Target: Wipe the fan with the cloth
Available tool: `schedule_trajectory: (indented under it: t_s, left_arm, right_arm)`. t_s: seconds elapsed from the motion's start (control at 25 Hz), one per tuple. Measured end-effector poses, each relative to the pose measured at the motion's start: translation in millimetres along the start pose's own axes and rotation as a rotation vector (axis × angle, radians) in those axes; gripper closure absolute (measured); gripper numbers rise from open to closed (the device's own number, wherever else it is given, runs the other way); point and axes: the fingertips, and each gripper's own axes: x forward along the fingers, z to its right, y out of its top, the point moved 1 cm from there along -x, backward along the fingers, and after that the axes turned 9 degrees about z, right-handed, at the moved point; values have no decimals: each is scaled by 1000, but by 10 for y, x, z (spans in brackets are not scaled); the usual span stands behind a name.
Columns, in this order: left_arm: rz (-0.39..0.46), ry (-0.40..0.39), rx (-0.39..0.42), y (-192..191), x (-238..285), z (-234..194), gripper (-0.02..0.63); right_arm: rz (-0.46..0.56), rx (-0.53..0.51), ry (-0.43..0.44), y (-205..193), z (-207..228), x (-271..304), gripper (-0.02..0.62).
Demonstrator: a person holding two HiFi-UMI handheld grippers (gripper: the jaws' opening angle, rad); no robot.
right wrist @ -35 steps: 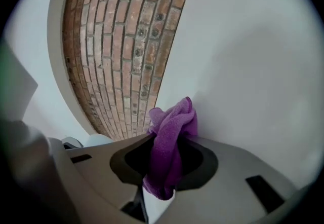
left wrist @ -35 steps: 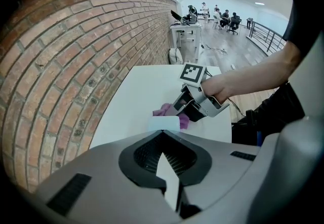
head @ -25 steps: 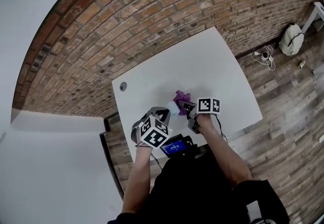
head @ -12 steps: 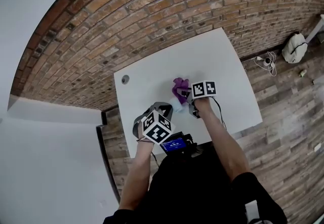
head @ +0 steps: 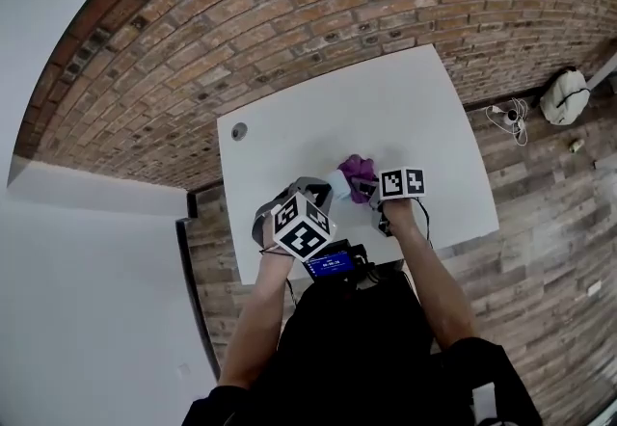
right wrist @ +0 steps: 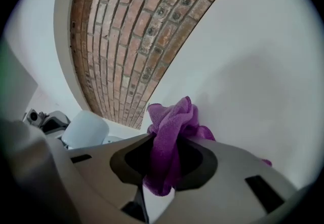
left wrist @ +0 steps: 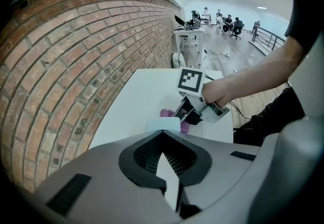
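Note:
On the white table [head: 405, 106], my left gripper [head: 313, 195] is shut on a small pale blue fan [head: 339, 185]. From the left gripper view, a thin white part of the fan sits between the shut jaws of that gripper [left wrist: 166, 137], and the fan's pale top [left wrist: 164, 124] shows just beyond them. My right gripper [head: 374, 193] is shut on a crumpled purple cloth [head: 359, 172] just right of the fan. The right gripper view shows the cloth [right wrist: 174, 116] bunched out of the jaws of the right gripper [right wrist: 168, 142], with the fan [right wrist: 86, 129] to the left.
A round cable hole [head: 238, 131] sits near the table's far left corner. A brick wall borders the table's far side. On the wooden floor to the right lie a white bag [head: 564, 94] and cables [head: 508, 114]. A device with a blue screen [head: 331, 266] hangs at the person's chest.
My right gripper, still holding the cloth, has rolled and come down from above the fan to its right side. The left gripper and the fan have stayed put.

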Motion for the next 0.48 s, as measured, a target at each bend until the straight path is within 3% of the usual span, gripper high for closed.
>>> schedule_trajectory:
  t_s: [0.12, 0.28, 0.36, 0.48]
  left_arm:
    - [6, 5, 0, 4, 3, -13, 603]
    - [23, 15, -1, -3, 2, 1, 603]
    - [37, 31, 1, -7, 0, 0, 603]
    - [47, 51, 10, -40, -29, -3, 601]
  right_arm:
    - [-53, -58, -6, -279, -10, -198, 502]
    - [-242, -117, 47, -833, -110, -397, 502]
    - [-227, -111, 49, -715, -116, -450, 502]
    - [-75, -135, 39, -90, -235, -456, 502]
